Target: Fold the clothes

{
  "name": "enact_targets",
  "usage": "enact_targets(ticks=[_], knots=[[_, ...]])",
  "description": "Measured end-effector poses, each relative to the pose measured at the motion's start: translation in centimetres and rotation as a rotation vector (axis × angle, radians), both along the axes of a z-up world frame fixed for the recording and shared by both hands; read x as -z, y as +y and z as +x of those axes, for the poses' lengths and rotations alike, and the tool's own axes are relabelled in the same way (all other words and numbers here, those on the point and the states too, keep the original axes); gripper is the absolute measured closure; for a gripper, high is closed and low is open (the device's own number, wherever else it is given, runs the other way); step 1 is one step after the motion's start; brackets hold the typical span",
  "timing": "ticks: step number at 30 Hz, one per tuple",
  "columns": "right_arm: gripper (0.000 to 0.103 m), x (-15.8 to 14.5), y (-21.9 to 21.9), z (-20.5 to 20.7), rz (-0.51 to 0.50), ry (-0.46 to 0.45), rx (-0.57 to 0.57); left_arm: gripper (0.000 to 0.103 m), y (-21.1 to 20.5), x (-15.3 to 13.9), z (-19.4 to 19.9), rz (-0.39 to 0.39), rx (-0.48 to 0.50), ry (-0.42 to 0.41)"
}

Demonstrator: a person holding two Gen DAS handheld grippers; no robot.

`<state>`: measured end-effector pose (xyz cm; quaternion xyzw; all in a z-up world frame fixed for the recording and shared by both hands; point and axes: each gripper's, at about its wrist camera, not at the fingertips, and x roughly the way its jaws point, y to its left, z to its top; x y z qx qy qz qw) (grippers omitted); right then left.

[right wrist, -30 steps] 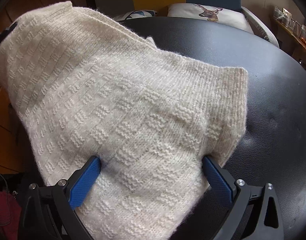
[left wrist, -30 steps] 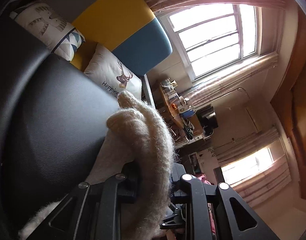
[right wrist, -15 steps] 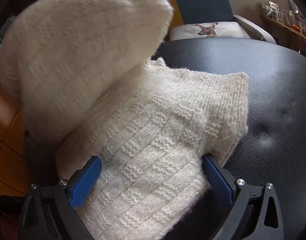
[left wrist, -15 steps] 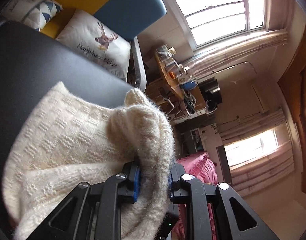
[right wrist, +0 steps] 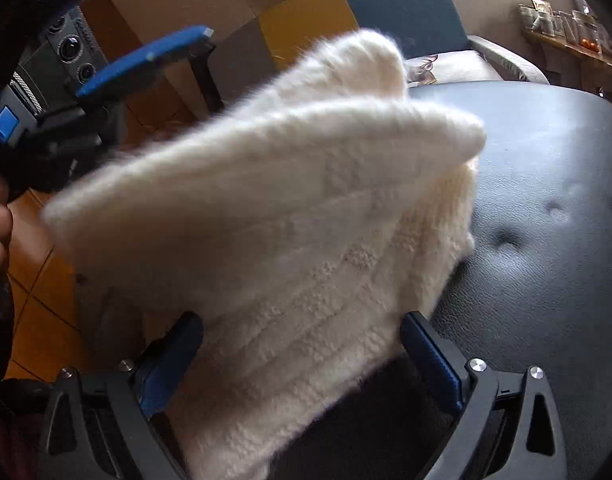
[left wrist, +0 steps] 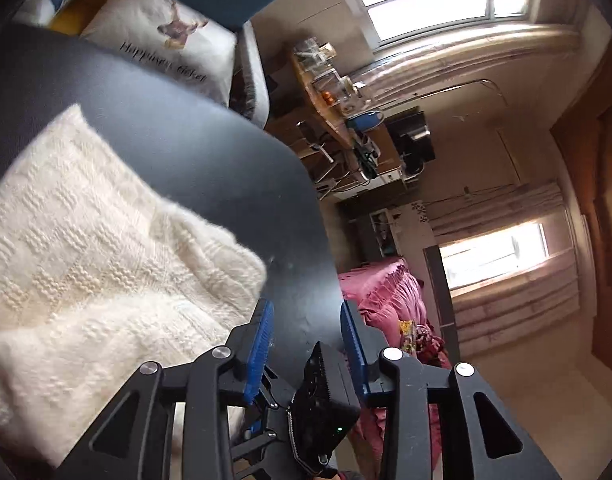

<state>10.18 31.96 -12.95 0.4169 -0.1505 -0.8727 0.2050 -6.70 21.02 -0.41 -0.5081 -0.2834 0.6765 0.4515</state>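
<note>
now, left tool [left wrist: 306, 336] released, empty, right tool [right wrist: 302, 344] spread around cream sweater [right wrist: 290, 240], black table [right wrist: 546, 200]

L gripper [left wrist: 306, 334] off sweater [left wrist: 86, 240]

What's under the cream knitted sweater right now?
The cream knitted sweater lies folded on a black leather-look surface, which shows bare beside it. Whatever sits directly beneath the knit is covered. The left gripper is open beside it.

left wrist: close, tilted | right wrist: close | shared: sweater [left wrist: 86, 248], black table [right wrist: 546, 240]
</note>
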Motion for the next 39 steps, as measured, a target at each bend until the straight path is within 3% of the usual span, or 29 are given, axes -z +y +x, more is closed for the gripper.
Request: enact_targets(ticks=[2, 4, 7, 11, 14, 18, 22, 23, 27, 30, 32, 34, 36, 38, 39], knots=[[0.001, 0.0, 1.1, 1.7, -0.010, -0.015, 0.029, 0.061, -2.4, -2.1, 0.0, 0.023, -0.026, 0.072], [0.001, -0.3, 2.3, 3.8, -0.026, -0.009, 0.053, 0.049, -5.6, -3.2, -0.3, 0.009, -0.094, 0.139], [0.001, -1.9, 3.1, 6.4, -0.040, 0.014, 0.059, 0.048, -11.1, -2.4, -0.6, -0.150, -0.225, 0.241], [0.001, -6.7, 0.9, 7.7, -0.030, 0.089, -0.056, 0.048, -16.0, 1.0, 0.3, -0.314, -0.249, 0.293], [0.001, -9.1, -2.8, 6.2, -0.012, 0.106, -0.234, 0.048, -17.4, 4.3, 1.9, -0.384, -0.175, 0.297], [0.001, -9.5, -6.9, 2.2, 0.099, 0.055, -0.404, 0.048, -16.1, 5.7, 6.0, -0.393, 0.032, 0.459], [0.001, -8.9, -8.6, -1.3, 0.102, -0.051, -0.505, 0.047, -13.6, 5.7, 9.1, -0.436, 0.214, 0.652], [0.001, -8.7, -8.9, -2.1, 0.090, -0.083, -0.528, 0.047, -13.0, 5.9, 9.6, -0.456, 0.252, 0.697], [0.001, -7.5, -8.1, -3.8, -0.055, -0.243, -0.556, 0.047, -10.6, 7.5, 9.1, -0.521, 0.333, 0.752], [0.001, -6.4, -5.9, -4.8, -0.161, -0.229, -0.471, 0.047, -9.5, 8.6, 8.6, -0.555, 0.350, 0.789], [0.001, -5.0, -4.8, -5.8, -0.274, -0.224, -0.398, 0.055, -8.9, 9.3, 8.6, -0.596, 0.368, 0.830], [0.001, -3.2, -3.9, -6.5, -0.432, -0.234, -0.347, 0.084, -8.6, 9.6, 8.7, -0.608, 0.393, 0.851], [0.001, -1.3, -3.8, -6.0, -0.522, -0.296, -0.361, 0.092, -9.0, 9.3, 8.9, -0.597, 0.431, 0.851], [0.004, 0.1, -3.9, -3.9, -0.445, -0.350, -0.422, 0.095, -9.9, 8.9, 9.4, -0.593, 0.476, 0.850], [0.026, 1.1, -3.6, -2.8, -0.365, -0.371, -0.423, 0.098, -10.4, 8.8, 9.8, -0.590, 0.494, 0.845]])
